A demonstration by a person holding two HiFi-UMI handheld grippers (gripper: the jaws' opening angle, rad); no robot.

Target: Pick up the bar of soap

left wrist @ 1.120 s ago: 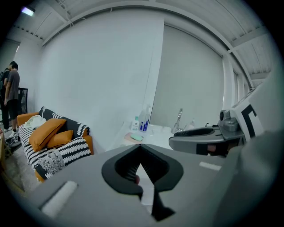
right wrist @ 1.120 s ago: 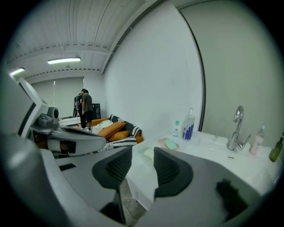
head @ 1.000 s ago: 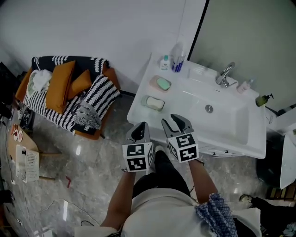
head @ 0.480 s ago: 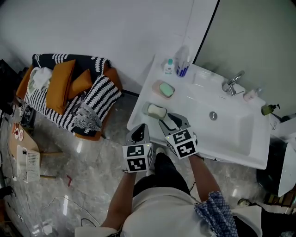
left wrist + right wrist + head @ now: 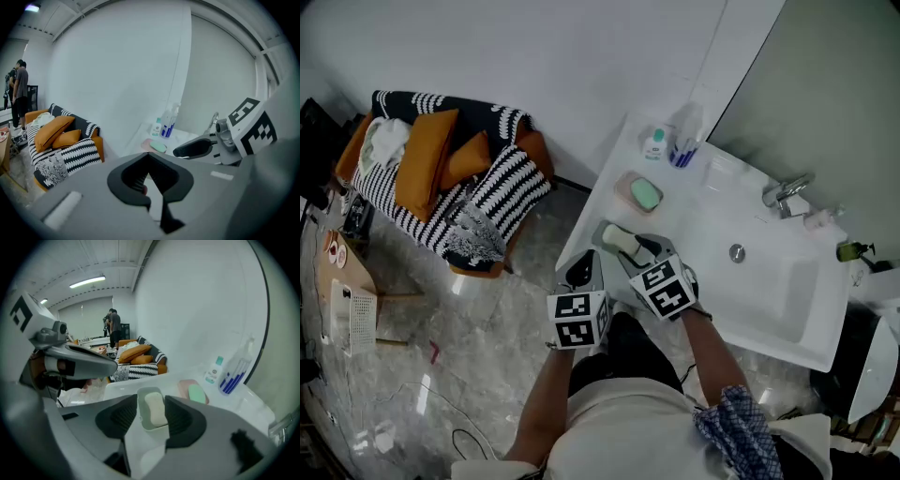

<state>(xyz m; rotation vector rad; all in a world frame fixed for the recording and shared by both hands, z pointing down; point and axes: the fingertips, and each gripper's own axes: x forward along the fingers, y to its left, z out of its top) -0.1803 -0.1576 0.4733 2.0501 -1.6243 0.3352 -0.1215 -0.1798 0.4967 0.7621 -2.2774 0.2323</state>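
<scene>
From the head view, a white ceramic washbasin counter (image 5: 769,314) is seen against a white wall, with a grey marble floor (image 5: 459,356) below and a black-and-white striped sofa with orange cushions (image 5: 441,178) off to the left. The cream bar of soap (image 5: 619,237) is found in its pale grey dish (image 5: 602,230) at the counter's near left corner, and a mint-green soap in a pink dish (image 5: 644,194) is set just behind it. Both forearms are stretched forward. The right gripper (image 5: 636,251) is angled down right at the cream bar, and the left gripper (image 5: 584,270) is held just beside it at the counter's front edge.

In the left gripper view, its jaws are seen brought together at the tips with nothing between them, and a standing person (image 5: 19,86) is caught far left beyond the sofa.

In the right gripper view, the jaws have just been opening and are spread wide. The soap in its dish is framed between them, with the pads clear of it on both sides. The print on the small white bottle with a teal cap (image 5: 213,370) is too small to be read, and only black square patterns are shown on the marker cubes (image 5: 577,319)
</scene>
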